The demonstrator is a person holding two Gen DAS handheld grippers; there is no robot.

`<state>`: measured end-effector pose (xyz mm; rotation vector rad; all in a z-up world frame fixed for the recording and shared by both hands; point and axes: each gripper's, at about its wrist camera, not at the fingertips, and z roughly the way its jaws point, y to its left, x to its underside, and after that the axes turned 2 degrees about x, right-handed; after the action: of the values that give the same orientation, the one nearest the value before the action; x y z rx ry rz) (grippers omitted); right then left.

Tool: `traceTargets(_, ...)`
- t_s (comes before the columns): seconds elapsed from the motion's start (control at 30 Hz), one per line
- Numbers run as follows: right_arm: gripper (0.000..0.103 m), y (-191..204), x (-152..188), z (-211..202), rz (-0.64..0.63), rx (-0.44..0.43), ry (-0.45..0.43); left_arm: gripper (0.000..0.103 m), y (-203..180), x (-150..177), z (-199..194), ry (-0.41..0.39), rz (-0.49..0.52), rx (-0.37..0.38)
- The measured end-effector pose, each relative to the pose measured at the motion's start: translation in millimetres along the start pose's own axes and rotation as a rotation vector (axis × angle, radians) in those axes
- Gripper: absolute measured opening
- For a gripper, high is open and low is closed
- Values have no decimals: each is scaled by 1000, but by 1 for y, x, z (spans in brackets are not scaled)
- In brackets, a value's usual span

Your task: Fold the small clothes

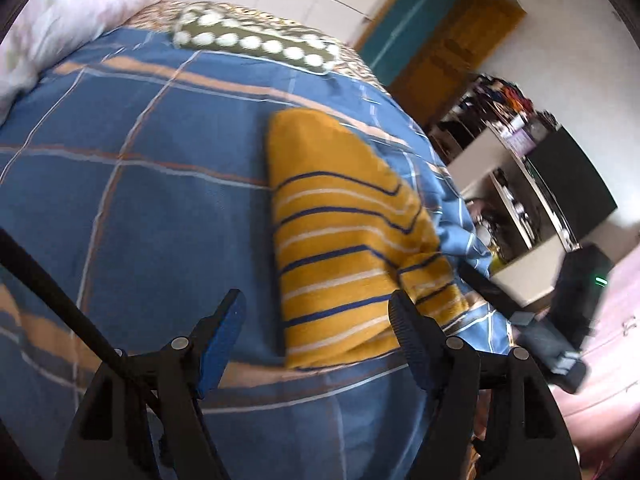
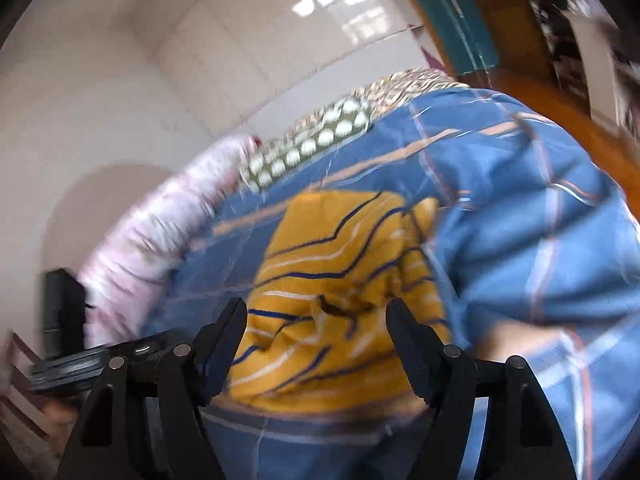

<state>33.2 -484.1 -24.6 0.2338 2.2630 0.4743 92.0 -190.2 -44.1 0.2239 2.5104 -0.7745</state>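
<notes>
Sweater (image 1: 344, 248) folded into narrow strip on bed (image 1: 140, 184), ahead of left claw (image 1: 318, 320), its near end between spread fingers. Right claw (image 2: 316, 324) spread, empty, sweater just ahead. Knit looks soft, light, limp; likely sags. Best pinched at near hem corners, through all layers. No containers visible.

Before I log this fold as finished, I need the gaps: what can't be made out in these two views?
- Yellow striped garment, left wrist view: its near right corner sits behind a gripper finger.
- Same garment, right wrist view: motion blur smears the folds; layers can't be counted.
- Shelf clutter, left wrist view: too small and blurred to name.
- Blue plaid bedcover: cut off by the lens edge.
</notes>
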Motion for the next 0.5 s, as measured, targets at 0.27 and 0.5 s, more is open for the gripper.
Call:
traceTargets(0.27, 7, -46, 29, -20, 95, 70, 50, 75, 7, 3, -2, -14, 25, -20)
traceTargets(0.5, 8, -87, 66, -5, 193, 104, 154, 81, 10, -23, 76, 101, -95, 87)
